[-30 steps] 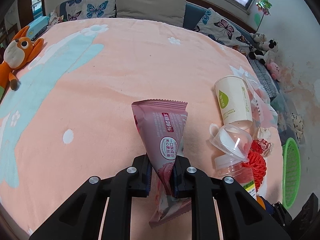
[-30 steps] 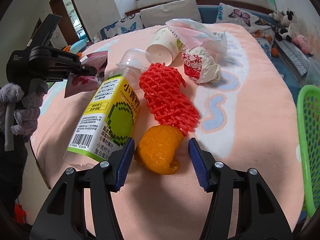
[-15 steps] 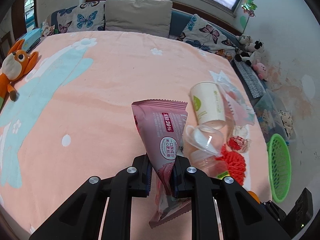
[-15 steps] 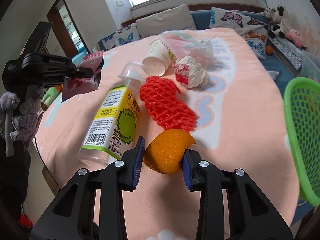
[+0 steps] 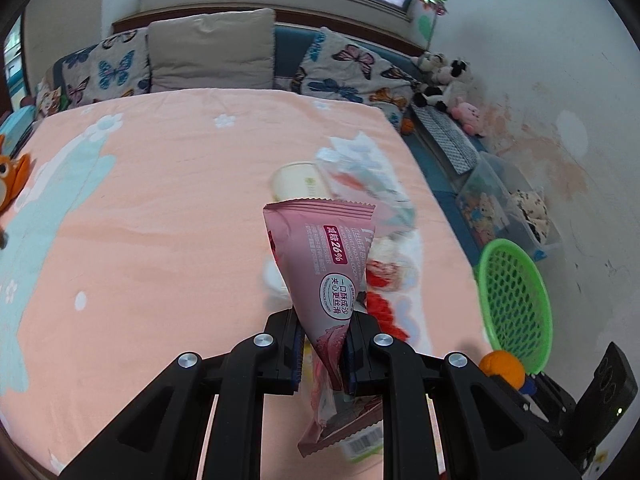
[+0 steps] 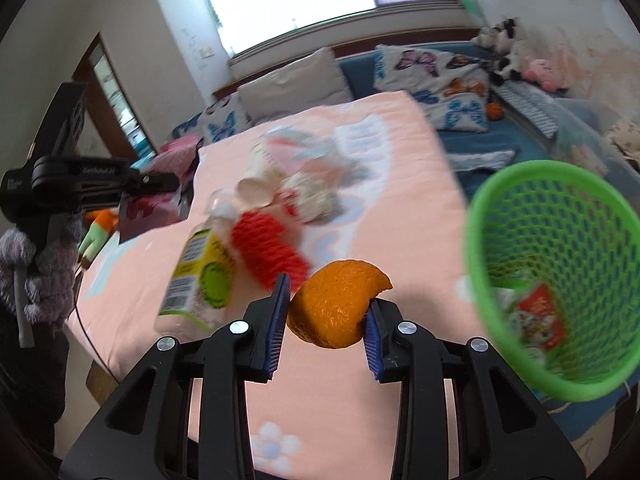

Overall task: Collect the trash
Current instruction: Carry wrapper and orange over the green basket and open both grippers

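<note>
Trash is in both grips at once: the left hand-held gripper (image 5: pixel 322 350) pinches a pink wrapper (image 5: pixel 326 268) near its narrow lower part, the wide sealed end standing up at frame centre, and the right hand-held gripper (image 6: pixel 326 314) is clamped on a piece of orange peel (image 6: pixel 338 304), its blue pads pressing either side. Both loads are clear of the bed (image 5: pixel 160 208). The green basket (image 6: pixel 556 292) fills the right of the right wrist view, tilted toward the camera, with some red-and-white litter already at its bottom; in the left wrist view it sits at the right edge, beyond the bed's corner. Left on the bed, in a cluster at mid-frame, are a bottle (image 6: pixel 200 280), red netting (image 6: pixel 266 250), a paper cup (image 5: pixel 298 186) and crumpled wrappers (image 5: pixel 360 176), much of it blurred. The likeliest slip, as I judge it, is the peel: it is curved and held only across its sides, so a quick swing toward the basket could roll it out of the pads and onto the bed or floor. The wrapper is limp and light, so letting go above the rim rather than inside it could let it drift past the basket. With both grippers heading for one opening, they could also knock each other or tip the basket, which looks light.
</note>
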`<state>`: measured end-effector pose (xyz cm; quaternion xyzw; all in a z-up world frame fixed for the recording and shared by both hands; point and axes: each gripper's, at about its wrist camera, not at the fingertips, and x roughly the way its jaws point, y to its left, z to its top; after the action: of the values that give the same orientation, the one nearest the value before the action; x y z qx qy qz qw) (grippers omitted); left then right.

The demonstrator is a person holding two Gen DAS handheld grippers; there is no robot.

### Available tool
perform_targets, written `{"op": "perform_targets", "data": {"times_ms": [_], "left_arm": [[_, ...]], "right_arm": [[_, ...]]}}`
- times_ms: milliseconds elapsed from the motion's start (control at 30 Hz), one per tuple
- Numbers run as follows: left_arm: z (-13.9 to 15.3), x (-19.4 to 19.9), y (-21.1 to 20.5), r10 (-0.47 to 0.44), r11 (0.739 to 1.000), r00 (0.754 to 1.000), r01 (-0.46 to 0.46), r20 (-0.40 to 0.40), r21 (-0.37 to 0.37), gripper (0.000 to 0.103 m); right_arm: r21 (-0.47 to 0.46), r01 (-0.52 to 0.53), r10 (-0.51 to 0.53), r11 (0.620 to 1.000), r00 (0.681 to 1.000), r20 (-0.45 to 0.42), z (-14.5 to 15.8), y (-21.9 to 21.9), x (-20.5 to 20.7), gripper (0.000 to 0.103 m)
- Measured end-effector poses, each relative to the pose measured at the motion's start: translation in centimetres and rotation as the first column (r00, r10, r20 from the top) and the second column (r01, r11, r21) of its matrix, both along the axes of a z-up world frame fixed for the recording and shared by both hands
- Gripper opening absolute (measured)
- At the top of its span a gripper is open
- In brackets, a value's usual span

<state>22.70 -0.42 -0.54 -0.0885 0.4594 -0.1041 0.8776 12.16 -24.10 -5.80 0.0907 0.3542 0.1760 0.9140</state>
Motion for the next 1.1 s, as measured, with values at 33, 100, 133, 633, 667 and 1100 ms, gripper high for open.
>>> {"op": "perform_targets", "data": {"times_ms": [33, 100, 133, 633, 667, 1100], "left_arm": [[0.1, 0.1, -1.0, -0.017, 1.0, 1.0, 0.017, 0.001, 0.002, 0.016], [0.3, 0.2, -3.0, -0.049, 0.999, 0.999, 0.049, 0.001, 0.003, 0.016], [0.3, 0.2, -3.9, -0.063, 0.998, 0.998, 0.063, 0.0, 0.003, 0.016], [0.9, 1.3, -18.5, -0.279, 0.959, 0.96, 0.278, -0.005, 0.052, 0.016], [0.9, 1.3, -19.1, -0.288, 0.956, 0.958, 0.288, -0.005, 0.054, 0.016], [-0.7, 1.8, -26.5, -0.384, 0.92, 0.922, 0.386, -0.039, 0.069, 0.016]], "right_arm": [[-0.004, 0.021, -0.021, 1.0, 1.0, 0.006, 0.3, -1.0, -0.1, 0.034], [-0.012, 0.053, -0.053, 0.999, 0.998, 0.015, 0.6, -2.5, -0.3, 0.034], [-0.017, 0.076, -0.076, 0.997, 0.997, 0.02, 0.9, -3.7, -0.4, 0.034], [-0.12, 0.269, -0.276, 0.956, 0.96, -0.05, -1.0, -15.2, 0.2, 0.045], [-0.12, 0.277, -0.285, 0.953, 0.957, -0.05, -1.1, -15.7, 0.1, 0.045], [-0.08, 0.35, -0.354, 0.933, 0.934, -0.038, -1.0, -19.0, -2.6, 0.055]]}}
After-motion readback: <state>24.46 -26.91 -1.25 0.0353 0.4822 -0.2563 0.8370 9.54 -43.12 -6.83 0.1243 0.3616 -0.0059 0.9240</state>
